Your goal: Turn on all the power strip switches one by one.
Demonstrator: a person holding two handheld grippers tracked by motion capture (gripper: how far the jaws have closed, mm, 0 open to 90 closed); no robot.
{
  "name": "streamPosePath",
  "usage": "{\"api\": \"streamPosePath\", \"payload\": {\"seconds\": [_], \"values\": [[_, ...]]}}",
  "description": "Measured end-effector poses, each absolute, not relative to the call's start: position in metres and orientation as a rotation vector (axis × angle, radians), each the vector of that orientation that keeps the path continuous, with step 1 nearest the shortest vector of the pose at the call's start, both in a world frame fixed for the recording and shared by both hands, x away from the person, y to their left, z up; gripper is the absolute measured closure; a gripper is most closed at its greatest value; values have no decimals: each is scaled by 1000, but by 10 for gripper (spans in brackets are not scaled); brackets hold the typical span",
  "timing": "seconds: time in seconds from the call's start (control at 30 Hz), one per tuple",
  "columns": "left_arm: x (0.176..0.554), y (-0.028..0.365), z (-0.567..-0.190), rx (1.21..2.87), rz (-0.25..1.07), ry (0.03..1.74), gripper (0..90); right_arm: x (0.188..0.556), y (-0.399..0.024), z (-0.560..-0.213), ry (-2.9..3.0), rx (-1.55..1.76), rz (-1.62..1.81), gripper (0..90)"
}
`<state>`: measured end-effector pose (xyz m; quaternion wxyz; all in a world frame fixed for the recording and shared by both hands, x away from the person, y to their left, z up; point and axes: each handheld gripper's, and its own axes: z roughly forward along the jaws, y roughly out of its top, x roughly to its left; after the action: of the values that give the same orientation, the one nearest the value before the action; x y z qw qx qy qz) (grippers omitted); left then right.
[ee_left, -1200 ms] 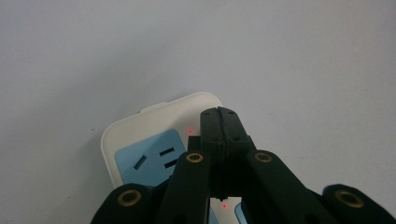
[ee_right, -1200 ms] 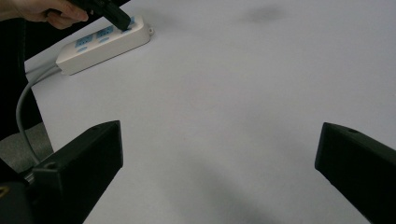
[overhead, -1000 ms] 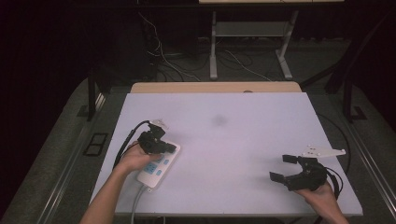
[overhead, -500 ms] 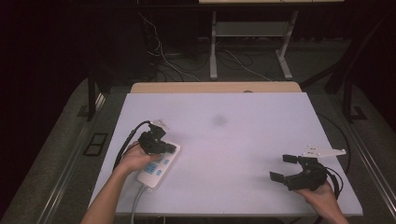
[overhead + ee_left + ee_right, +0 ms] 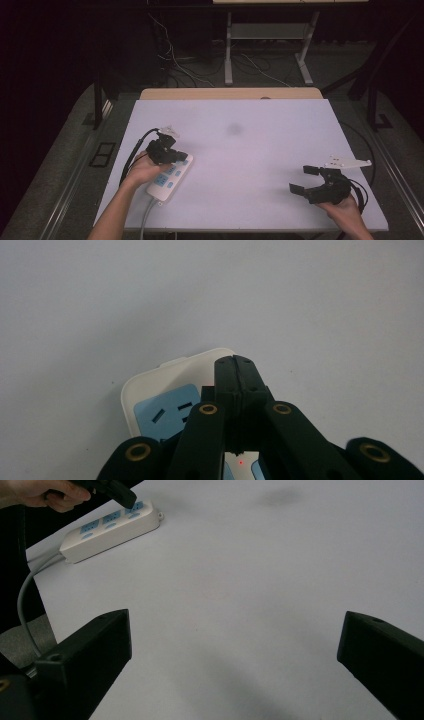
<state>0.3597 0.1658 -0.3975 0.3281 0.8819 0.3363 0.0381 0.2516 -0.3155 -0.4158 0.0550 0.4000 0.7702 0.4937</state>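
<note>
Jaws of the left gripper are sitting clenched together with nothing between them, tips poised over the far end of the power strip. Jaws of the right gripper are standing released and wide, hovering above bare table well apart from the strip. Power strip is lying flat near the table's left edge: a white oblong body carrying a row of light-blue socket faces, a small red light glowing, a grey cord trailing off the near end
</note>
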Motion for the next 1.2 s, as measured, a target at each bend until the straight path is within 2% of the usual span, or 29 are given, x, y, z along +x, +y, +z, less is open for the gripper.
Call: {"api": "streamPosePath", "payload": {"seconds": [0.17, 0.33, 0.53, 0.7, 0.83, 0.9, 1.2], "values": [[355, 174, -389, 2266, 132, 889, 889, 251, -314, -416, 2343, 1215, 1500, 7], [346, 182, -378, 2220, 165, 896, 774, 251, -315, -416, 2338, 1216, 1503, 7], [337, 198, -378, 2127, 154, 951, 504, 250, -314, -416, 2338, 1215, 1507, 7], [325, 209, -379, 2066, 174, 973, 205, 250, -314, -416, 2337, 1222, 1508, 8], [312, 214, -381, 2041, 206, 992, 41, 250, -313, -416, 2337, 1219, 1508, 7], [306, 216, -382, 2009, 206, 1000, 0, 250, -312, -416, 2340, 1217, 1509, 7], [275, 214, -393, 1941, 267, 986, 0, 248, -310, -417, 2347, 1219, 1511, 7]]}}
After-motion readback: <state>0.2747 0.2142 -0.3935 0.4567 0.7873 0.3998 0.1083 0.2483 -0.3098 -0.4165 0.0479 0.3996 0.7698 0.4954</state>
